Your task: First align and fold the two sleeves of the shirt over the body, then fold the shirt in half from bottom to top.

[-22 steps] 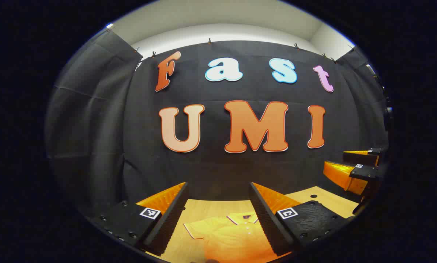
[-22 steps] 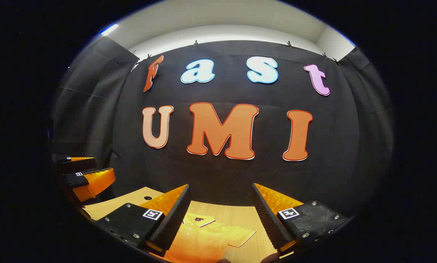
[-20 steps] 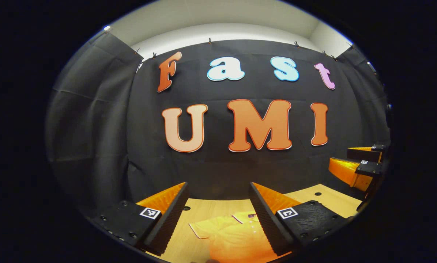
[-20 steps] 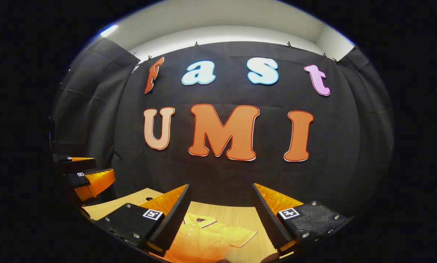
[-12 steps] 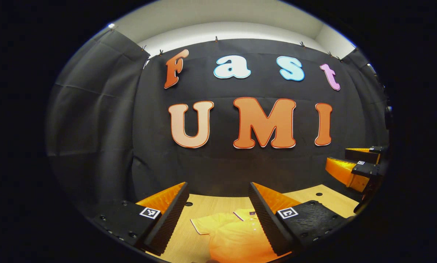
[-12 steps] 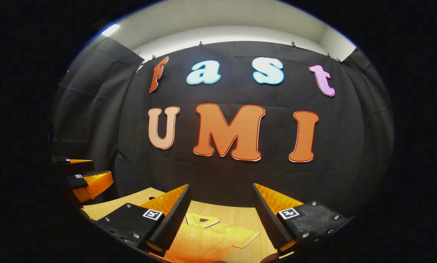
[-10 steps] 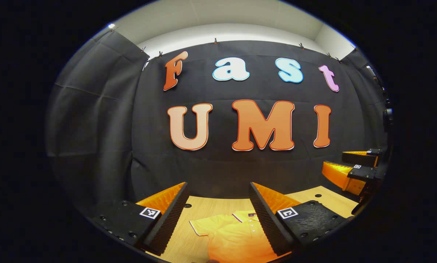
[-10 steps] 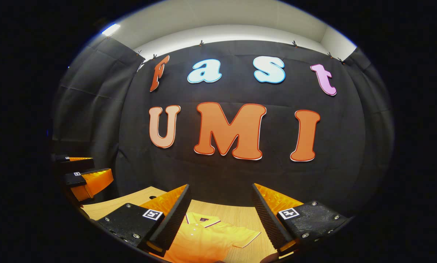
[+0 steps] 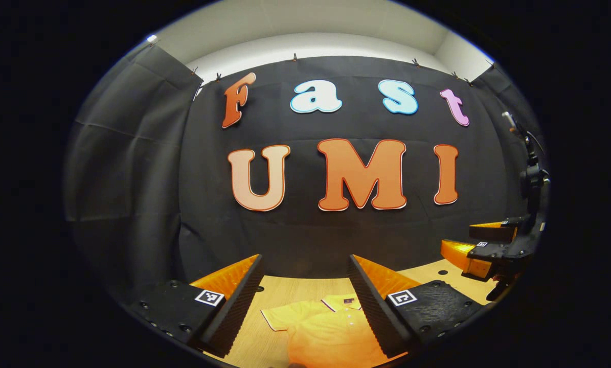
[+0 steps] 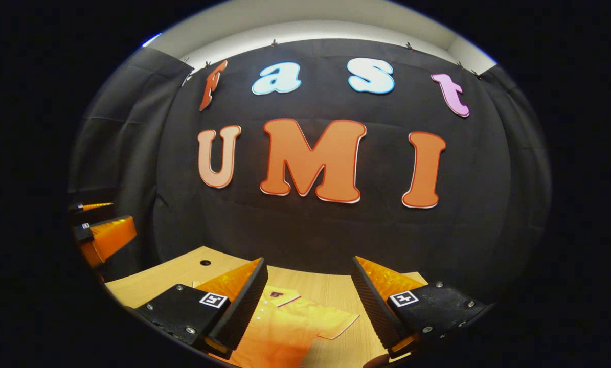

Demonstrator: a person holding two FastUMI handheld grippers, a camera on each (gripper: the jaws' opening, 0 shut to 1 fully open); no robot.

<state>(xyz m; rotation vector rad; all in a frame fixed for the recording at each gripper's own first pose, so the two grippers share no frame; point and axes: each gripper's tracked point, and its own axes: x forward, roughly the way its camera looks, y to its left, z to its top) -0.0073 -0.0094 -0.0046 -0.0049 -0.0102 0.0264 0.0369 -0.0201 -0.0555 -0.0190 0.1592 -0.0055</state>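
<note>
My left gripper (image 9: pixel 305 286) and right gripper (image 10: pixel 308 289), both wide open and empty, hover above the flat orange short-sleeved polo shirt (image 10: pixel 290 327), collar toward the light wooden worktop's (image 10: pixel 157 281) far edge, its right sleeve (image 10: pixel 338 323) nearer my right.

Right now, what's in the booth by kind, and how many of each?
Shirts: 1, the yellow shirt
Tables: 1, the wooden table
Grippers: 2, the left gripper and the right gripper, both open
Total: 4
</note>
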